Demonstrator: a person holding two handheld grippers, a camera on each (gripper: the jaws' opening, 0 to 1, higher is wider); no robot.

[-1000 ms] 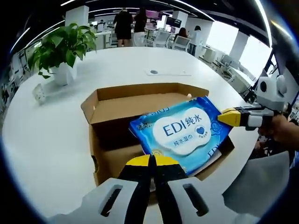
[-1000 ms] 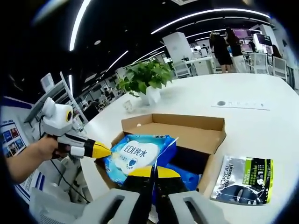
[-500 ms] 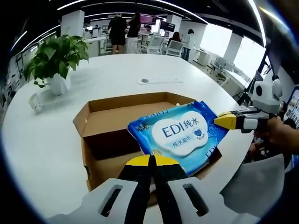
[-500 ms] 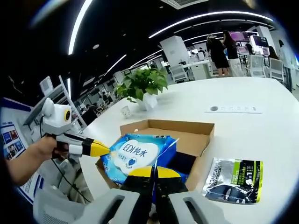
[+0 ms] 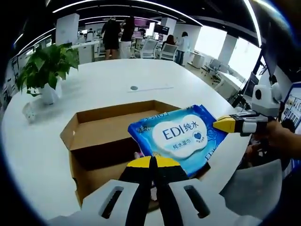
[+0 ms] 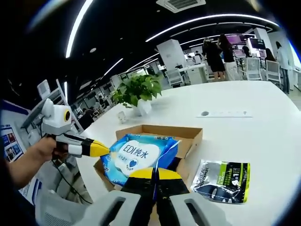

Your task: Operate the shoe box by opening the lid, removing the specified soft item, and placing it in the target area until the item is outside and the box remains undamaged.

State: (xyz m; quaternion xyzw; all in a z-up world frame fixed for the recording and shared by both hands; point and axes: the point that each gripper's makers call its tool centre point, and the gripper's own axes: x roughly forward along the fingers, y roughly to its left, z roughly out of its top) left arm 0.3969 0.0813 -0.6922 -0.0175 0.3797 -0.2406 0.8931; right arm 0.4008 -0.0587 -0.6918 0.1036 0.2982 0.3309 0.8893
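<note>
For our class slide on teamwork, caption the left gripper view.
Both tongs hold a blue wet-wipes pack above the open cardboard box.

Open-plan office. A large white table [image 5: 108,84] is lit by curved ceiling light strips [image 6: 207,21]. A potted plant [image 5: 44,70] is set on it. White columns [image 5: 66,28], chairs [image 5: 148,47] and bright windows [image 5: 235,52] are seen behind.

Around the shoe box [image 6: 186,141] I see open counter [image 6: 263,136] — beyond it only a potted plant [image 6: 137,92]; just beside it a dark sachet [image 6: 222,175] lies in my way.
</note>
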